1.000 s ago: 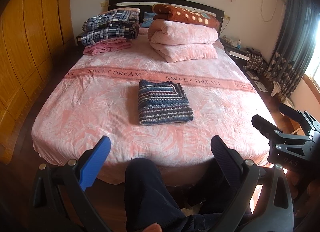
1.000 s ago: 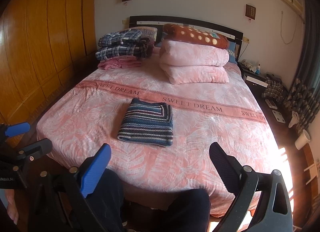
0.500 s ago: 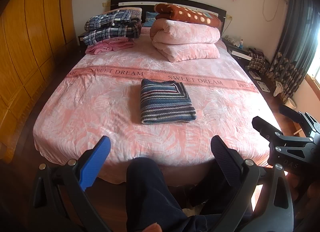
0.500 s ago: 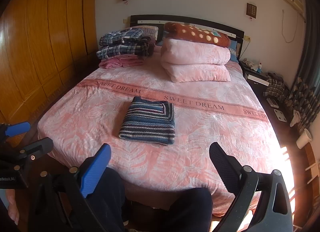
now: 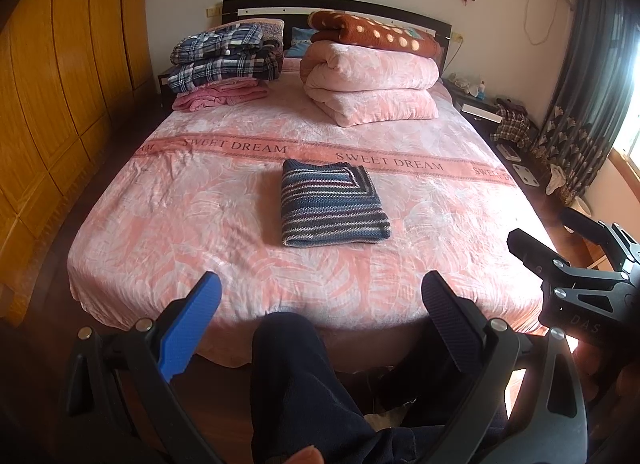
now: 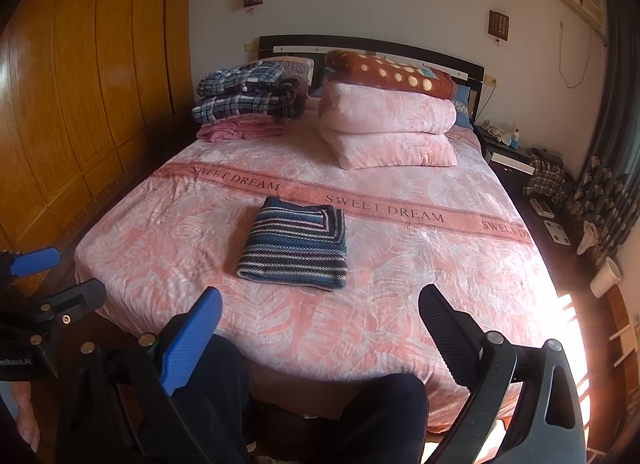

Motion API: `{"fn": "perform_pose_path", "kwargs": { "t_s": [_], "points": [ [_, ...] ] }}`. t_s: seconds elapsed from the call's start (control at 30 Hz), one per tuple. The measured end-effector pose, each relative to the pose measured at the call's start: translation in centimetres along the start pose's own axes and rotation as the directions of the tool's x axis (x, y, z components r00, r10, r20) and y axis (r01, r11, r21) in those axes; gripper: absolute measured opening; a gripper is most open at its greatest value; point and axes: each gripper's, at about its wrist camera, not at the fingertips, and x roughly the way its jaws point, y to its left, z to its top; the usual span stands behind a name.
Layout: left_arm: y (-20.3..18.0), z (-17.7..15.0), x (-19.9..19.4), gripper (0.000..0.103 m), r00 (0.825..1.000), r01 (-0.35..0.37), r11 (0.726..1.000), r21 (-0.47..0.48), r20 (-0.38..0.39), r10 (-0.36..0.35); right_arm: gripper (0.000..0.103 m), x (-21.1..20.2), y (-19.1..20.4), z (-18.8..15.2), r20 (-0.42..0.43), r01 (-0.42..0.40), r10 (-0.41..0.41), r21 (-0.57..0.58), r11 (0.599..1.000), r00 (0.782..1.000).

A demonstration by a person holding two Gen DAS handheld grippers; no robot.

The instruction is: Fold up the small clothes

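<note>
The striped knit garment (image 5: pixel 332 202) lies folded into a compact rectangle near the centre of the pink bedspread (image 5: pixel 160 216), just in front of the darker band printed "SWEET DREAM" (image 5: pixel 236 145); in the right wrist view the same garment (image 6: pixel 296 248) sits left of centre, its far edge touching that band. Both grippers are held off the foot of the bed, well apart from the garment and in contact with nothing. The left gripper (image 5: pixel 320 304) has its jaws spread wide — one blue finger (image 5: pixel 188 328) and one black finger (image 5: pixel 448 320) with empty space between them. The right gripper (image 6: pixel 318 316) is likewise released, its fingers far apart and holding nothing; it also appears at the right edge of the left wrist view, and the left unit shows at the left edge of the right wrist view. The person's legs in dark trousers (image 5: pixel 304 392) occupy the lower frame between the fingers. At the head of the bed, a stack of folded plaid clothes (image 5: pixel 224 56) rests on pink fabric at the left, and a folded pink quilt (image 5: pixel 372 88) with a brown spotted blanket (image 5: pixel 372 34) on top sits at the right. A wooden wardrobe (image 5: pixel 52 84) lines the left wall — a dark curtain (image 5: pixel 580 76) hangs at the right.
</note>
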Motion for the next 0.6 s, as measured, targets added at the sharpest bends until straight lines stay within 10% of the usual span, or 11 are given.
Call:
{"fn": "perform_pose_path", "kwargs": {
  "t_s": [0.6],
  "points": [
    [-1.5,-2.3,-3.2,0.1,0.999,-0.013,1.0,0.004,0.043,0.013,0.099,-2.0,0.6,-1.1,0.021,-0.007,0.007,-0.005,1.0,1.0]
  ]
}}
